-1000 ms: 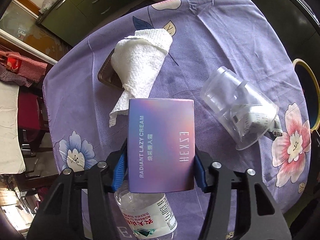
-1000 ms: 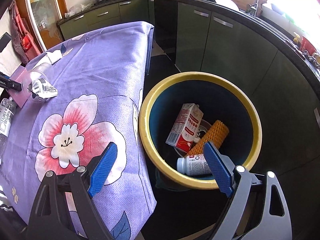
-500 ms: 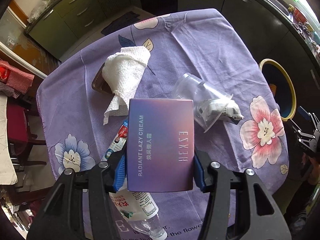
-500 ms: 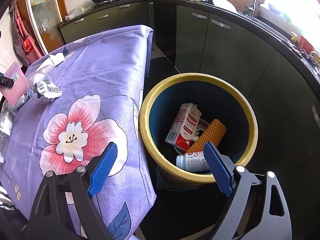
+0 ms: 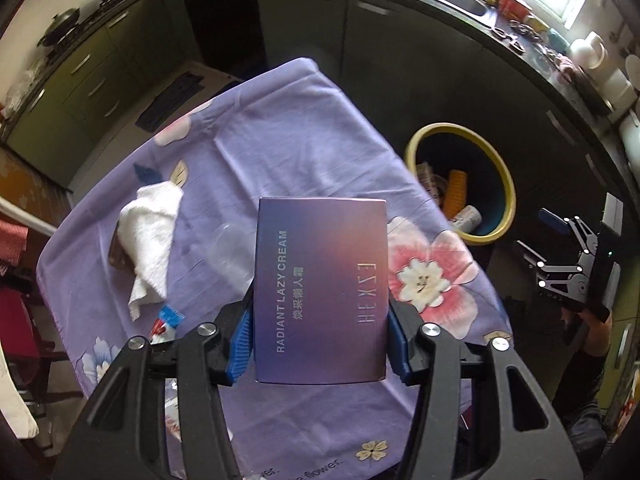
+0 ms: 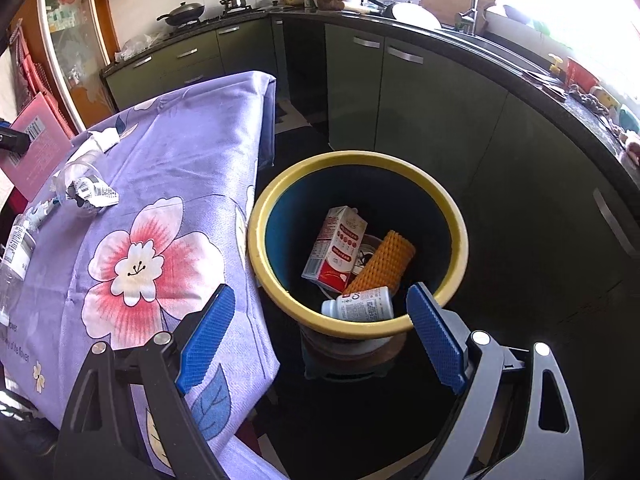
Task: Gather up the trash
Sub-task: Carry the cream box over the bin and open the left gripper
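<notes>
My left gripper is shut on a purple cream box and holds it high above the purple flowered tablecloth. The box also shows at the left edge of the right wrist view. My right gripper is open and empty, hovering near the yellow-rimmed trash bin beside the table; it also shows in the left wrist view. The bin holds a red milk carton, an orange foam sleeve and a small white bottle.
On the table lie a white paper towel, a clear plastic cup with a crumpled wrapper, a toothpaste tube and a clear water bottle. Dark green kitchen cabinets curve behind the bin.
My left gripper has risen and swung right with the box, so the table looks smaller and the bin has come into view. My right gripper has barely moved.
</notes>
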